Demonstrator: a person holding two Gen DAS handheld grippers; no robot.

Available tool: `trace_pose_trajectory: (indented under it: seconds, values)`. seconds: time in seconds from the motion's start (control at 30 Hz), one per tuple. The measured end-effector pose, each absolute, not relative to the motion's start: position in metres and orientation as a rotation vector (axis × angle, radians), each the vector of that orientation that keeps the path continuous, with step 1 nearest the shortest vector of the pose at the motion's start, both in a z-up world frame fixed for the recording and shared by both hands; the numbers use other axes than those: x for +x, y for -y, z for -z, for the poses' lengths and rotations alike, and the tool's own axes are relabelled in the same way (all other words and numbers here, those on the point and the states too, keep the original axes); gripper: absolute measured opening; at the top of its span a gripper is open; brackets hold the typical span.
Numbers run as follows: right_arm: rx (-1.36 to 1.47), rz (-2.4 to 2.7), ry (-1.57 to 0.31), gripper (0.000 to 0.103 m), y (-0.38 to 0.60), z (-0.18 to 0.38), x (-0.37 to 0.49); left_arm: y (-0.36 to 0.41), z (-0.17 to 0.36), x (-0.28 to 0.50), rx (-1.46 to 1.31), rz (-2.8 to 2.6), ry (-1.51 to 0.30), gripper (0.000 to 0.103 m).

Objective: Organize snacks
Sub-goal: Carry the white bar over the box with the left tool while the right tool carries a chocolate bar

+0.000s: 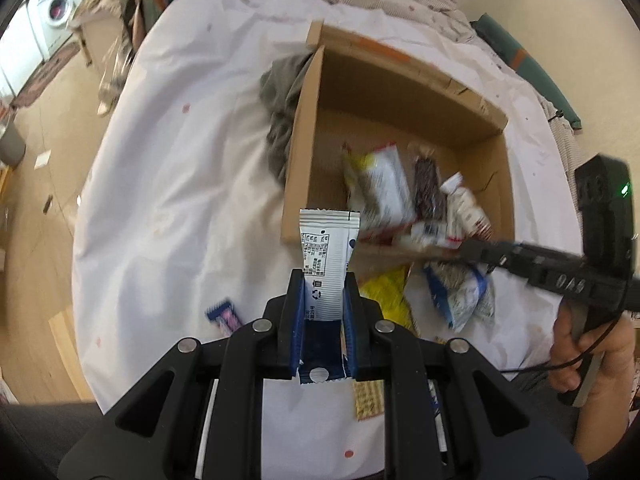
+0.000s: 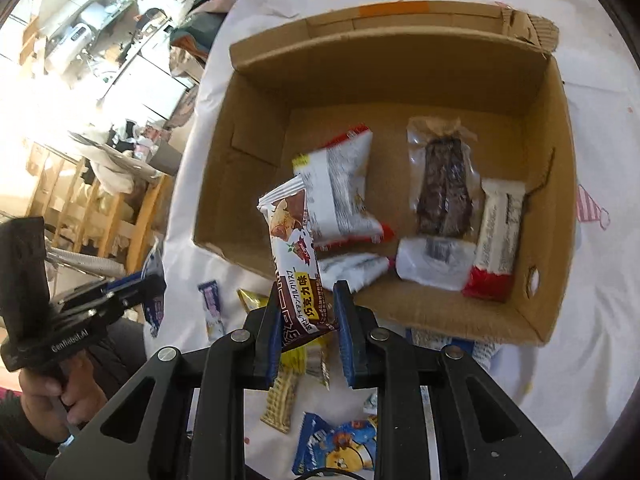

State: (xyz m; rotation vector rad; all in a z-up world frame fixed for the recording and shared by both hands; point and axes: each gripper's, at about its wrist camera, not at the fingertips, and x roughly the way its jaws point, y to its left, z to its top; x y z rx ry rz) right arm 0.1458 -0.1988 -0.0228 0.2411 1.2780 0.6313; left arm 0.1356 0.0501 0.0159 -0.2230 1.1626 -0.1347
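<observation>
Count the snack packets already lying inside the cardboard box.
5: a white-and-red bag left, a clear-wrapped brown bar center, a white bar right, two white packets at the near wall. Others may hide underneath.

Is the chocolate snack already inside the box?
Not yet. The right gripper holds the chocolate snack at the cardboard box near wall.

The black gripper handle point(image 2: 60, 332) at the left of the right wrist view, left of the cardboard box point(image 2: 256, 92), bears white lettering that reads "GenRobot.AI". The brown chocolate wafer pack point(image 2: 298, 264) in front of the box's near wall carries Japanese katakana and, on a yellow patch, the Chinese characters "巧克力味". The white sachet point(image 1: 326, 256) beside the box's near left corner shows a bin sign, a recycling sign and small print too fine to read.
</observation>
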Motion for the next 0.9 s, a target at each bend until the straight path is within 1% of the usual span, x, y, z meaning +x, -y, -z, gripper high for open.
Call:
trace_pose_trajectory:
  seconds: [0.1, 0.27, 0.4, 0.5, 0.6, 0.67, 0.77, 0.9]
  values:
    - [0.274, -0.634, -1.319, 0.025, 0.197, 0.036, 0.153, -0.041, -0.030, 0.157, -0.180, 0.158, -1.150, 0.014]
    - [0.275, -0.572, -1.290, 0.025, 0.199, 0.046, 0.168, -0.024, -0.040, 0.192, -0.104, 0.167, -1.104, 0.014]
    - [0.282, -0.527, -1.264, 0.025, 0.204, 0.053, 0.178, -0.014, -0.027, 0.214, -0.100, 0.177, -1.074, 0.014]
    - [0.354, -0.561, -1.247, 0.025, 0.211, 0.045, 0.177, -0.015, -0.009, 0.221, -0.143, 0.195, -1.109, 0.014]
    - [0.472, -0.699, -1.245, 0.025, 0.208, 0.035, 0.175, -0.022, -0.004, 0.223, -0.155, 0.146, -1.118, 0.014]
    - [0.463, -0.753, -1.272, 0.025, 0.189, 0.036, 0.171, -0.027, -0.011, 0.224, -0.147, 0.115, -1.080, 0.014]
    - [0.449, -0.754, -1.342, 0.025, 0.173, 0.052, 0.169, -0.032, -0.018, 0.222, -0.149, 0.086, -1.047, 0.014]
    - [0.359, -0.679, -1.335, 0.025, 0.170, 0.053, 0.172, -0.033, -0.018, 0.221, -0.165, 0.097, -1.050, 0.014]
